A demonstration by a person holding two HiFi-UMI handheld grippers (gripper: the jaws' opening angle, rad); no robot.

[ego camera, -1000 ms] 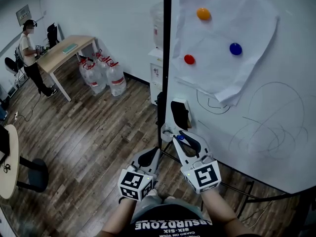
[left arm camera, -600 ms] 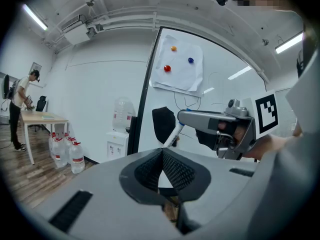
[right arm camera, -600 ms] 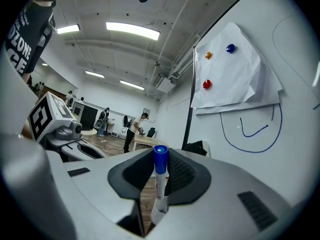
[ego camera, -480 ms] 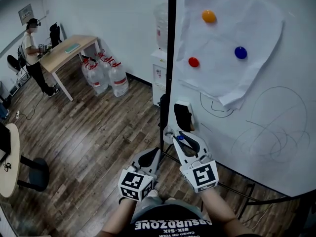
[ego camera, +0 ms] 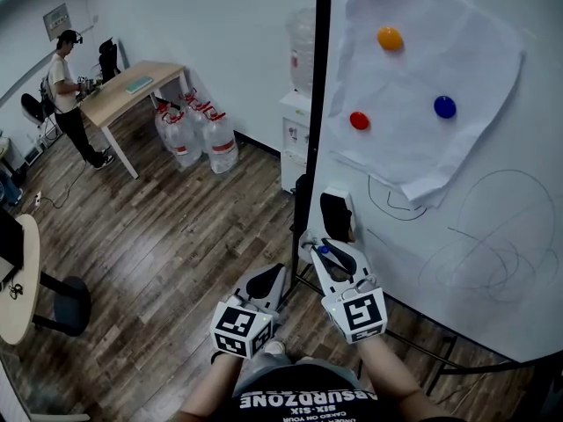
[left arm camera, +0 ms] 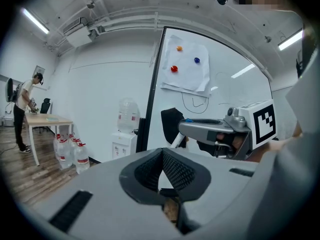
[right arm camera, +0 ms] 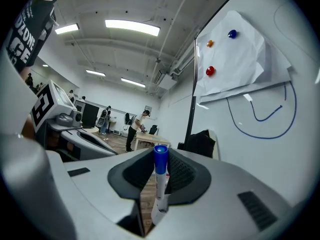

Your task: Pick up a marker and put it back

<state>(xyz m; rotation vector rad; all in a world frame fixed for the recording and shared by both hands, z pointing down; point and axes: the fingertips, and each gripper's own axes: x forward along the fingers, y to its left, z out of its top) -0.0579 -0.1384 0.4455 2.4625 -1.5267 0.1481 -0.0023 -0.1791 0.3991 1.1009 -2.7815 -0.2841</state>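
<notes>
A white marker with a blue cap [right arm camera: 160, 179] stands upright between the pads of my right gripper [right arm camera: 161, 156], which is shut on it. In the head view the right gripper [ego camera: 318, 243] is held level just below a black eraser [ego camera: 336, 214] on the whiteboard [ego camera: 493, 192], with the marker's cap [ego camera: 323, 251] showing between the jaws. My left gripper [ego camera: 274, 275] hangs lower and to the left, over the floor. Its pads meet at the tips in the left gripper view [left arm camera: 162, 151] with nothing between them. That view also catches the right gripper [left arm camera: 200, 126] beside the board.
A paper sheet [ego camera: 422, 104] is pinned to the board by orange [ego camera: 390, 38], red [ego camera: 359, 120] and blue [ego camera: 445, 106] magnets. The board's black post [ego camera: 317, 104] stands beside a water cooler [ego camera: 299, 130]. Water bottles [ego camera: 193, 130], a desk [ego camera: 132, 90] and a person [ego camera: 70, 95] are far left.
The right gripper has edged a little down and toward the board with the marker still in it. The head view has shifted slightly. The left gripper has stayed put.
</notes>
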